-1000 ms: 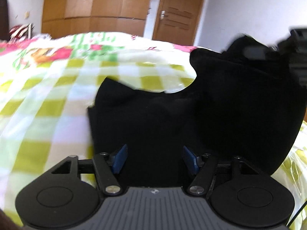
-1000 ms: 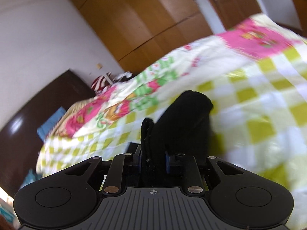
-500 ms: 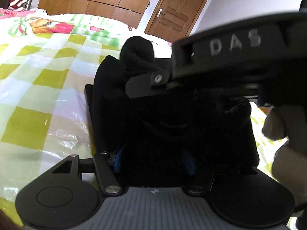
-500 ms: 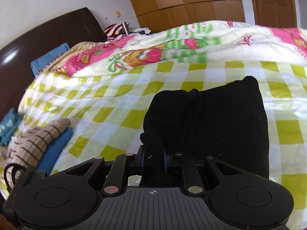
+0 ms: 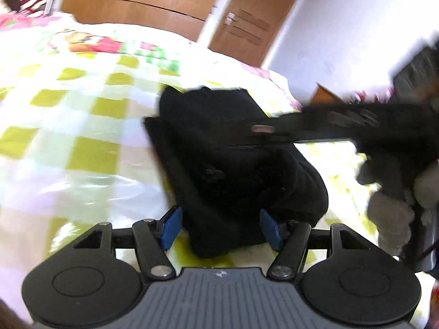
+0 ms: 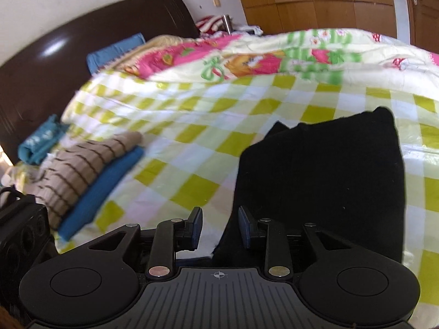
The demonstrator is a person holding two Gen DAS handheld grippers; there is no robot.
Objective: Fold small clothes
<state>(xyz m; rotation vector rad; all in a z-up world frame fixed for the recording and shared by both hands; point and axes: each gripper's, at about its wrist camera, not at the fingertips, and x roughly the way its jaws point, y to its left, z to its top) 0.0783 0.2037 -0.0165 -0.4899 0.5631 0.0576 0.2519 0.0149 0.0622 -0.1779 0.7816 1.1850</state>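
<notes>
A small black garment (image 5: 236, 161) lies folded over on the yellow-checked bedspread (image 5: 68, 126). It also shows in the right wrist view (image 6: 323, 181). My left gripper (image 5: 221, 229) is open, its blue pads on either side of the garment's near end, not closed on it. My right gripper (image 6: 221, 226) is open and empty, with the garment's left edge just behind its right finger. In the left wrist view the right gripper's body (image 5: 343, 126) reaches in from the right above the garment.
A stack of folded clothes, a brown striped sweater (image 6: 82, 167) on a blue piece (image 6: 104, 189), lies at the left on the bed. A dark headboard (image 6: 68, 63) stands behind. Wooden wardrobes (image 5: 137, 2) and a door (image 5: 247, 33) line the far wall.
My right gripper carried the garment's raised half over onto the rest, then opened and let go. My left gripper has opened and drawn back a little.
</notes>
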